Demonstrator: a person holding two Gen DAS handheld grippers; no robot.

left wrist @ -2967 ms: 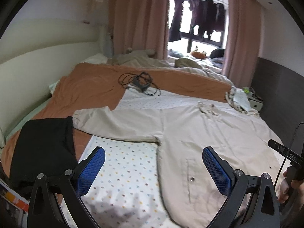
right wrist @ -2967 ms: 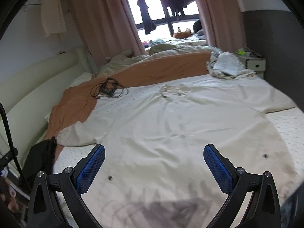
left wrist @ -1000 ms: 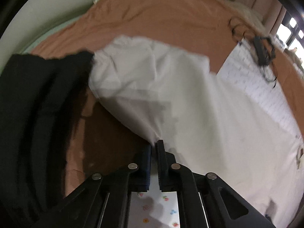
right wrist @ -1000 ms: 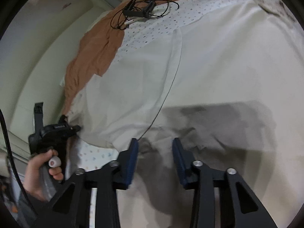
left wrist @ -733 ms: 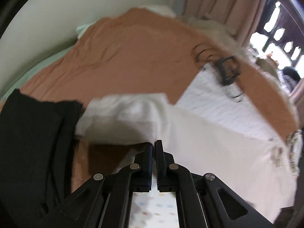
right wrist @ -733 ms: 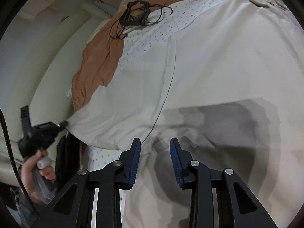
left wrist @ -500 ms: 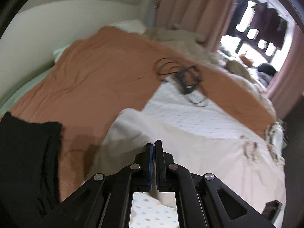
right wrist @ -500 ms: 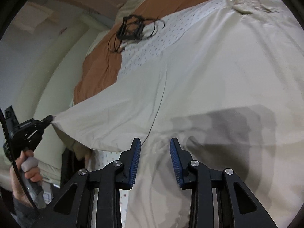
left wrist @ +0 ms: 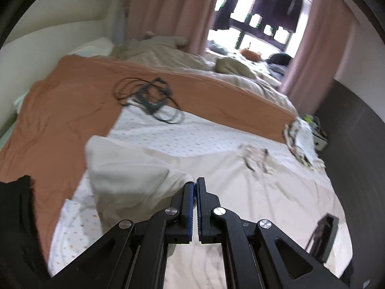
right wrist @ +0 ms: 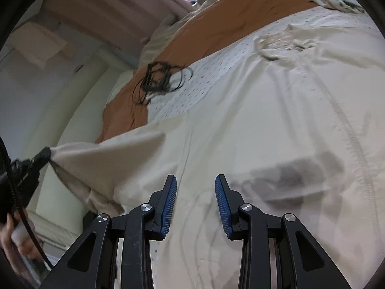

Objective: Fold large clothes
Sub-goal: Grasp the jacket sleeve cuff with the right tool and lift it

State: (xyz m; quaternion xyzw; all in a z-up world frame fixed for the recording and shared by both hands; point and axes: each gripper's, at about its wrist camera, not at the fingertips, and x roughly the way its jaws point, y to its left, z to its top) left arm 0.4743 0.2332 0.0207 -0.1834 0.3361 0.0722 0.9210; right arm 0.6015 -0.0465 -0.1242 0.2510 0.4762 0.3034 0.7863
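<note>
Bed (left wrist: pixel 72 110) with orange blanket (right wrist: pixel 216 26) along its far edge and dotted sheet (left wrist: pixel 192 139) bare beyond the garment; cream garment (right wrist: pixel 276 125) spread across the sheet, sleeve (right wrist: pixel 108 154) lifted clear at the left; black cable (left wrist: pixel 149 98) well apart; left gripper (left wrist: pixel 195 183) pinching the sleeve edge; right gripper (right wrist: pixel 196 183) partly spread over the garment body, whether gripping cannot be told.

Ahead of the fingers, the cream shirt (left wrist: pixel 252 192) lies flat and low. Beyond the left fingers a tangle of black cable (left wrist: pixel 149 101) sits on the orange blanket (left wrist: pixel 72 101); black clothing (left wrist: pixel 16 216) lies to their left.
</note>
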